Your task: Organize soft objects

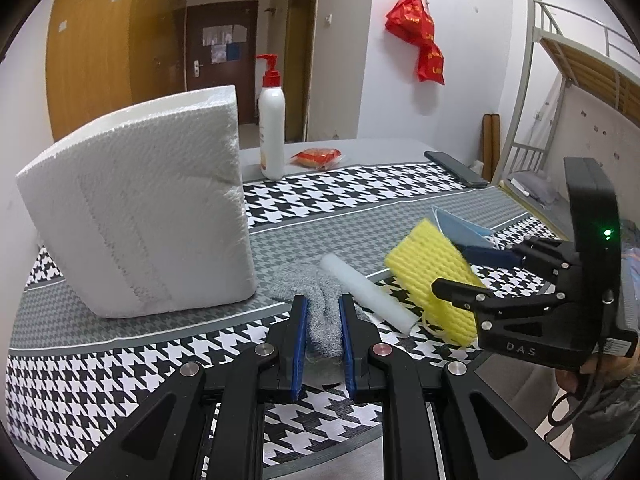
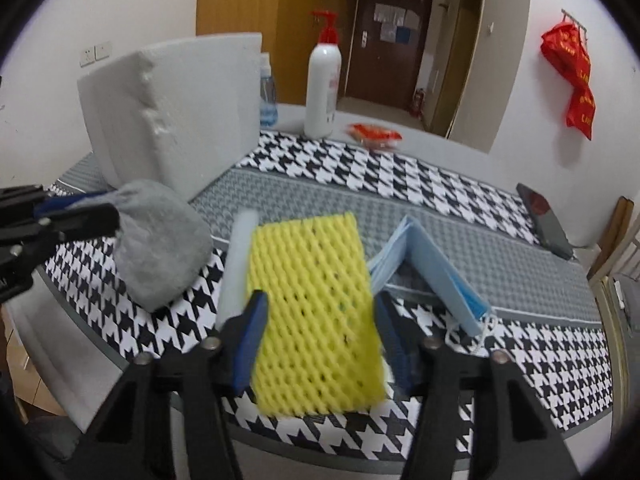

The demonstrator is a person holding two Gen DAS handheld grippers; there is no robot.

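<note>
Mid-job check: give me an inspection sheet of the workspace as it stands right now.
Surface: houndstooth cloth over the table.
Job's things: grey cloth; white foam strip; yellow foam net; blue face masks.
Clutter: white foam block, pump bottle, red packet, dark phone.
Grippers: left gripper shut on the grey cloth; right gripper astride the yellow foam net, pads not clearly pressing, picture blurred.
Cables: black cord hangs under the right gripper.
Surroundings: red bag on wall hook, bunk bed, brown door.

Left hand-held gripper (image 1: pixel 323 316) clamped shut; right hand-held gripper (image 2: pixel 320 324) parted, both angled downward.
</note>
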